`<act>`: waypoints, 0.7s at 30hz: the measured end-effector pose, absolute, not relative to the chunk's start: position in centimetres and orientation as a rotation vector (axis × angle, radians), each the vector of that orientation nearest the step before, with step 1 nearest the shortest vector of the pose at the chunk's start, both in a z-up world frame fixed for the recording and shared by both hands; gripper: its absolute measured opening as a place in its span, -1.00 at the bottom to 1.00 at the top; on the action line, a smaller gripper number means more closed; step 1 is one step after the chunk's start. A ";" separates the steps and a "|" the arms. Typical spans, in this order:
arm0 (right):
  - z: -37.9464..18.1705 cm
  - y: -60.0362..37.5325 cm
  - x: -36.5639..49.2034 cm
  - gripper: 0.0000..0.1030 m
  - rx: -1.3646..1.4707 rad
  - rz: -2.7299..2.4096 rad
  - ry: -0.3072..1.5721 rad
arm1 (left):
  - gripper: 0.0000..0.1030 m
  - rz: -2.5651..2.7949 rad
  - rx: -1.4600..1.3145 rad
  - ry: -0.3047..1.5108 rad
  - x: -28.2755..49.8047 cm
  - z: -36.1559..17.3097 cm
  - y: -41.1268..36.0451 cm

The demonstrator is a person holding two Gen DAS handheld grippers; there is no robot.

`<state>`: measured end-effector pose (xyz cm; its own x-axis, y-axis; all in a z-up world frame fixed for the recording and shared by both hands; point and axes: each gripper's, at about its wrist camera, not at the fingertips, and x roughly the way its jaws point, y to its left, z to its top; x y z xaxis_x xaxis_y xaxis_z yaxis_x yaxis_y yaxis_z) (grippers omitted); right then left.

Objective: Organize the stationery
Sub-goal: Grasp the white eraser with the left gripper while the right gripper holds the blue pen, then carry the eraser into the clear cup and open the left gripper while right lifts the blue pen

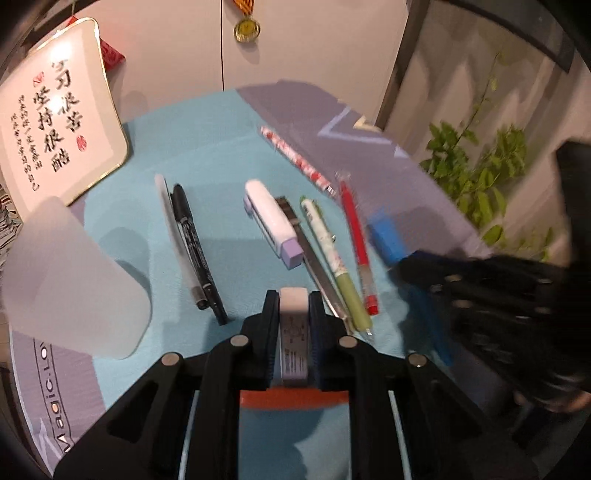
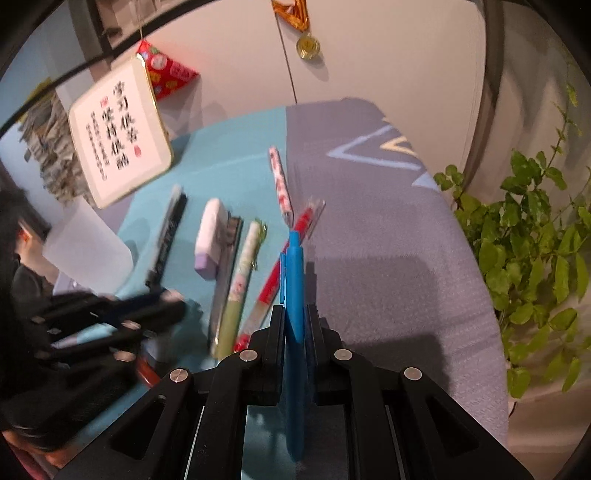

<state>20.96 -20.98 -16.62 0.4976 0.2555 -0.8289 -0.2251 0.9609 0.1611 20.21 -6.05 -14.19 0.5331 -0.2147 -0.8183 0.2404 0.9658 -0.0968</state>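
In the left wrist view my left gripper (image 1: 293,301) is shut on a white eraser (image 1: 293,328) with a printed sleeve, held just above the teal mat (image 1: 229,147). On the mat ahead lie a white pen (image 1: 173,229), a black marker (image 1: 197,251), a white and purple correction tape (image 1: 269,218), a metal cutter (image 1: 317,266), a green floral pen (image 1: 332,258), a red pen (image 1: 356,243) and a red patterned pen (image 1: 295,158). In the right wrist view my right gripper (image 2: 295,312) is shut on a blue pen (image 2: 295,273) that points away from me, above the red pen (image 2: 280,269).
A translucent cup (image 1: 74,280) stands at the left of the mat. A framed calligraphy plaque (image 1: 55,125) leans at the back left. A leafy plant (image 2: 535,266) borders the table's right edge. The grey part of the mat (image 2: 388,266) lies to the right. A medal (image 1: 246,29) hangs on the wall.
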 end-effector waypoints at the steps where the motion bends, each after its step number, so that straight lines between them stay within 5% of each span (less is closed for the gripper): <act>1: -16.9 -20.9 21.1 -0.79 0.028 0.288 1.021 | -0.73 -0.278 0.024 0.956 19.9 -13.7 -5.9; 21: -14.6 -20.0 22.7 -0.79 0.047 0.298 0.982 | -0.73 -0.310 -0.030 0.869 17.3 -10.6 -3.7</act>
